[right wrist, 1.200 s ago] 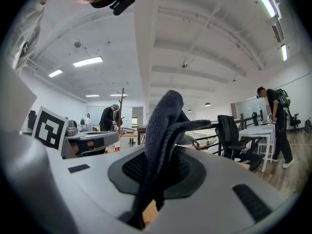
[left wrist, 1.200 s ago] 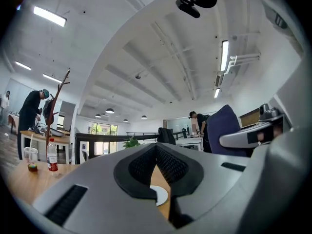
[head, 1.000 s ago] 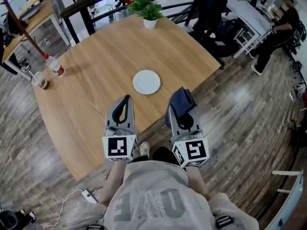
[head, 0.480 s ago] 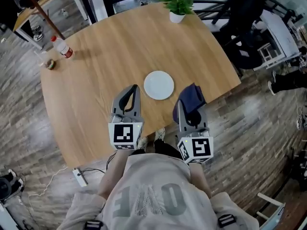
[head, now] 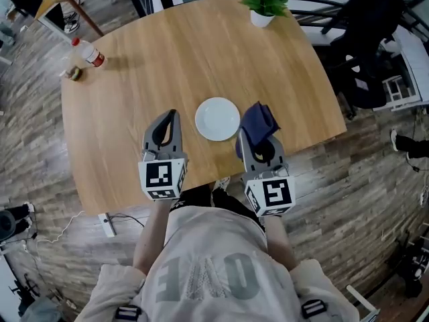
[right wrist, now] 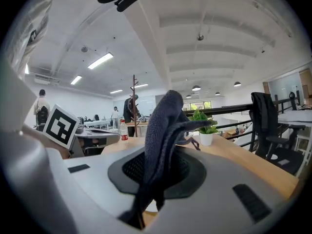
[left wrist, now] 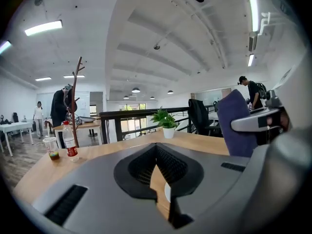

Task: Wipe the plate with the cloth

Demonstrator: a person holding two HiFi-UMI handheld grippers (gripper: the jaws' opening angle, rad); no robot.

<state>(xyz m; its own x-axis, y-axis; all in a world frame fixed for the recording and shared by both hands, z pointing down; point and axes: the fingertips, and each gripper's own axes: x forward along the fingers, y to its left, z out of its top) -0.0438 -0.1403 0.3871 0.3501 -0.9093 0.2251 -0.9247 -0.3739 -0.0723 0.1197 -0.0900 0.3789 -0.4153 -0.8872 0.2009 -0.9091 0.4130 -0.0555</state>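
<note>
On the pale wood-grain worktop (head: 167, 52), rounded at its corners, the plate (head: 217, 119) lies flat near the front edge. It is white, round and smooth, with a shallow rim.

Left gripper (head: 171, 115): grey moulded shell, just left of the plate and apart from it. Its fingers (left wrist: 87, 179) are pressed together along a thin seam with nothing gripped. Black mesh-textured pads line a teardrop-shaped recess. Through the slit below the seam, a strip of worktop and a sliver of white plate rim show.

Right gripper (head: 249, 137): same grey shell, just right of the plate. Its fingers (right wrist: 219, 179) are clamped on the cloth (right wrist: 163, 130). The cloth is dark blue with a fine knitted weave. It is folded into a thick wad that stands up out of the fingers and flops forward at the top. From the head view the cloth sits just beside the plate's right rim; contact cannot be judged.

Far left corner: a clear plastic bottle (head: 89, 52) with red cap and label, and a small clear cup (head: 72, 73) beside it. Far edge: a leafy green plant (head: 263, 2) in a white pot.
</note>
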